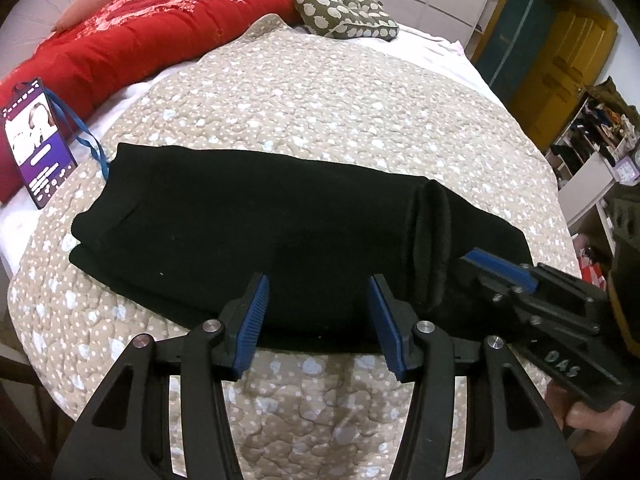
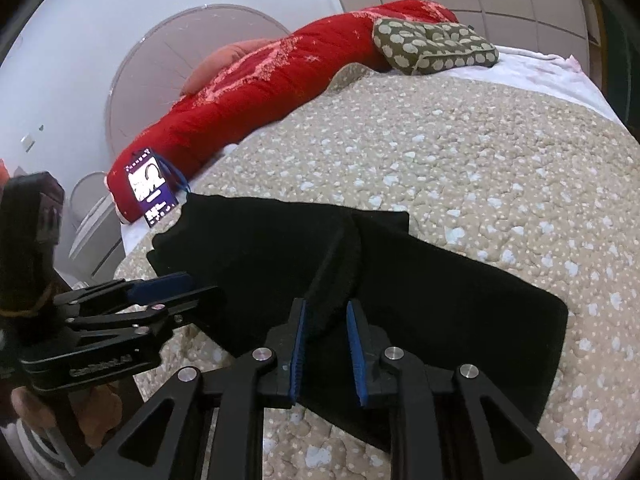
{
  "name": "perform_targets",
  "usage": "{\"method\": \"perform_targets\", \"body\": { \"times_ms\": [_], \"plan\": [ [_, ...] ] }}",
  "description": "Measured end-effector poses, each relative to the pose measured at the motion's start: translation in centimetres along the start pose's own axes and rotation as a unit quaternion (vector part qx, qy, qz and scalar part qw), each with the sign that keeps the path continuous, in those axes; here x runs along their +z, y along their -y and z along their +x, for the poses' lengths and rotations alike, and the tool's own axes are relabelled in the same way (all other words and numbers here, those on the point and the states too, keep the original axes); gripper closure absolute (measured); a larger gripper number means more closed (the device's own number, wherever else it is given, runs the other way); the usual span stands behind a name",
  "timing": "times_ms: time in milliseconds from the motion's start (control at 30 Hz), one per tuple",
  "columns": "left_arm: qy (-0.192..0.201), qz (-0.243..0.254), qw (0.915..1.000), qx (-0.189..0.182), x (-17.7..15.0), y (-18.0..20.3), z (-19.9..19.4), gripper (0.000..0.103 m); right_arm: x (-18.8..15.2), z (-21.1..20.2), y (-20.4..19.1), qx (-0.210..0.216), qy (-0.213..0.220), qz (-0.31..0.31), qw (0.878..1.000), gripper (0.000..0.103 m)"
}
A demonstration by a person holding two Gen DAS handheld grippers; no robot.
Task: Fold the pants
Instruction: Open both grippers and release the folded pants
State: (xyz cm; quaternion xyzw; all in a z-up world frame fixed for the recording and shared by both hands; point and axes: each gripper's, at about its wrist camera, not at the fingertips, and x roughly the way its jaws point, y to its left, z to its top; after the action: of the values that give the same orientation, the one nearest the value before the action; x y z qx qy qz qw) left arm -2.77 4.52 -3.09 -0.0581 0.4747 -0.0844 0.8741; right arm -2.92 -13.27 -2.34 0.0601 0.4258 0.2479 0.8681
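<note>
One pair of black pants (image 1: 248, 216) lies folded on the bed (image 1: 320, 92) just ahead of both my tongs: left tongs (image 1: 318, 312) gape empty; right tongs (image 2: 326, 336) are narrowly parted over its fold.

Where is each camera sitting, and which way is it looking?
Left wrist: sits on the left tongs, looking along them over the black pants on the quilt; the right tongs poke in.
Right wrist: sits on the right tongs, facing the pants; the left tongs show at left.
Both see the pants, red blanket, spotted pillow and purple tag.
</note>
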Motion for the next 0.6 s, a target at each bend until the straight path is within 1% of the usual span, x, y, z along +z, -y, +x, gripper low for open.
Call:
{"method": "perform_targets", "body": {
  "times_ms": [133,267,333,600],
  "plan": [
    [-0.005,0.001,1.0,0.003,0.1,-0.1,0.4,0.052,0.0,1.1,0.0,-0.01,-0.012,-0.004,1.0,0.082],
    [-0.009,-0.001,1.0,0.002,0.2,-0.2,0.8,0.052,0.4,0.8,-0.2,0.004,-0.007,-0.006,1.0,0.081],
    [-0.01,-0.003,0.9999,0.002,0.3,-0.3,0.9,0.052,0.7,1.0,-0.4,0.003,-0.007,-0.012,1.0,0.08],
    [-0.017,-0.009,0.9998,0.002,0.3,-0.7,1.4,0.052,0.9,3.2,0.0,0.018,-0.013,-0.001,1.0,0.08]
  ]
}}
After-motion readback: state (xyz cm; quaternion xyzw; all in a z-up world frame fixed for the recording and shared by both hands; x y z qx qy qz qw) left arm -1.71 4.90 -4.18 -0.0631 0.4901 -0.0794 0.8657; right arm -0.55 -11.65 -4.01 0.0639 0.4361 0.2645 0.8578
